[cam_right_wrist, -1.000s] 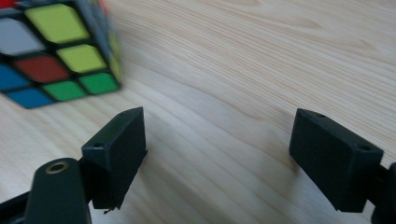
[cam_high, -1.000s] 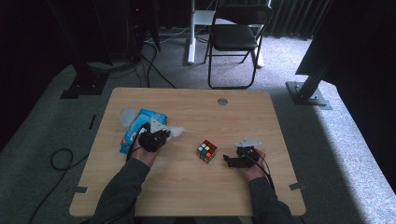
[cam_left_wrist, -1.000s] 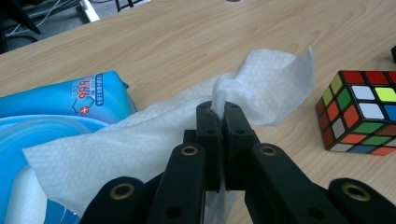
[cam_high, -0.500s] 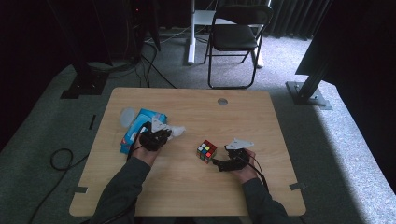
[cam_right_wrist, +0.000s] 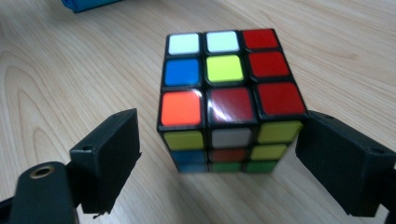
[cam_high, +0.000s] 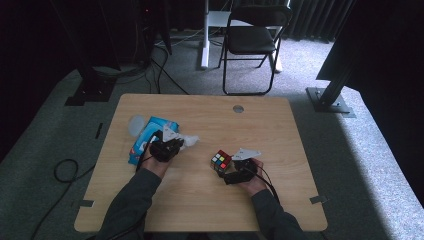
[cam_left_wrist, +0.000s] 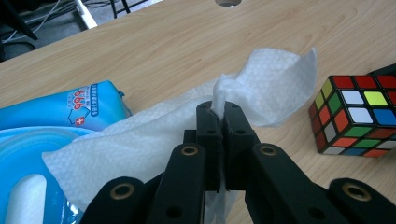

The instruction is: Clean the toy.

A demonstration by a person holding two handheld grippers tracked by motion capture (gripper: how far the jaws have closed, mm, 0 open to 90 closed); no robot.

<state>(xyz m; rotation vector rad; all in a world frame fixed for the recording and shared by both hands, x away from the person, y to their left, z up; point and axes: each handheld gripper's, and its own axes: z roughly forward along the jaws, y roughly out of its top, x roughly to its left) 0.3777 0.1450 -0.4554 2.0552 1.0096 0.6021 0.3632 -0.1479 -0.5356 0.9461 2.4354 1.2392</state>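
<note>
The left tool [cam_left_wrist: 219,122] is clamped on a crumpled white wet wipe [cam_left_wrist: 261,93], drawn from the blue plastic wipe pack [cam_high: 147,137] beside it, probably to clean with. On the pale wooden table [cam_high: 280,125], the multicoloured puzzle cube [cam_right_wrist: 229,98] sits between the right tool's [cam_right_wrist: 219,154] spread jaws, one apparently touching its side, ready to steady it for wiping.

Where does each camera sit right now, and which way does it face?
High view: above the person's side, looking forward and down on the table; both forearms and hands enter from below.
Left gripper view: rides the left tongs, looking along jaws shut on a wipe.
Right gripper view: rides the right tongs, jaws open either side of the cube.
All three views show the cube.
</note>
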